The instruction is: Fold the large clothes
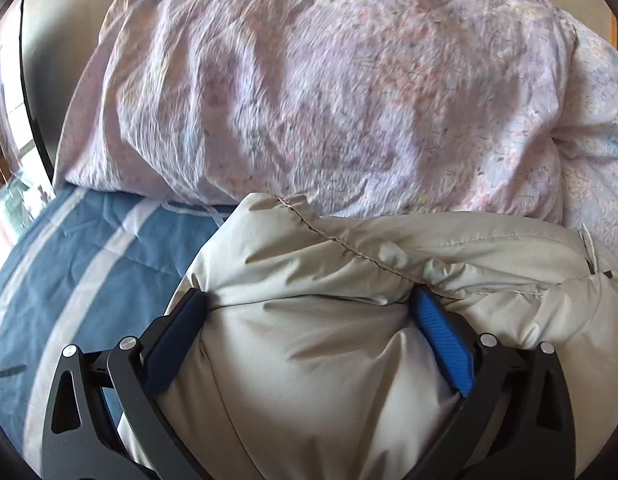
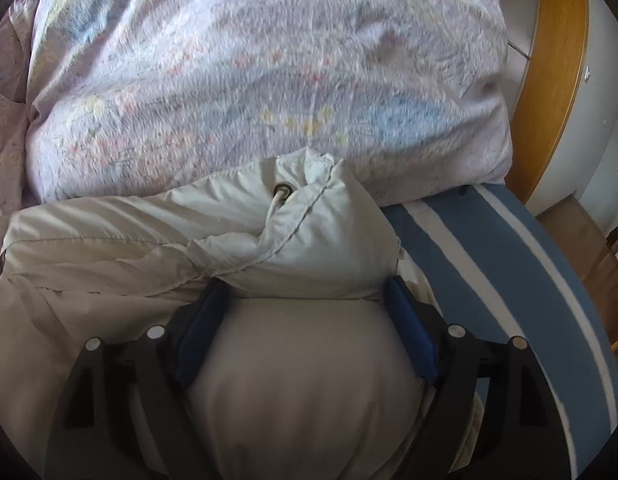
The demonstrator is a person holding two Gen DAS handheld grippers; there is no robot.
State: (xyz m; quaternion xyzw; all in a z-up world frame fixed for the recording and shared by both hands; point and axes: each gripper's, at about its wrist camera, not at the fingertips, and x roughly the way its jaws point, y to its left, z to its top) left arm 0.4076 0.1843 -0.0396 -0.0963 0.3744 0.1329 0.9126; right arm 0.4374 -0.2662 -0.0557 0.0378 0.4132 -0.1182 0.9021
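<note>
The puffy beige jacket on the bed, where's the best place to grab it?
Probably at its two outer ends, coming down from above. The puffy beige jacket bulges thickly, so wide jaws suit it: the left gripper and right gripper each squeeze a fat fold there, clear of the drawstring eyelet.

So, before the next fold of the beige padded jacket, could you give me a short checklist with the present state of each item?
1. Left hand-held gripper clamps a thick bunch of the beige padded jacket: ok.
2. Right hand-held gripper clamps the jacket too: ok.
3. Drawstring eyelet is free of the pads: ok.
4. Room ahead: the floral duvet lies right against the jacket: not ok.
5. Striped blue sheet beside the jacket is not caught in either grip: ok.
6. Sleeves tucked in: cannot tell.
</note>
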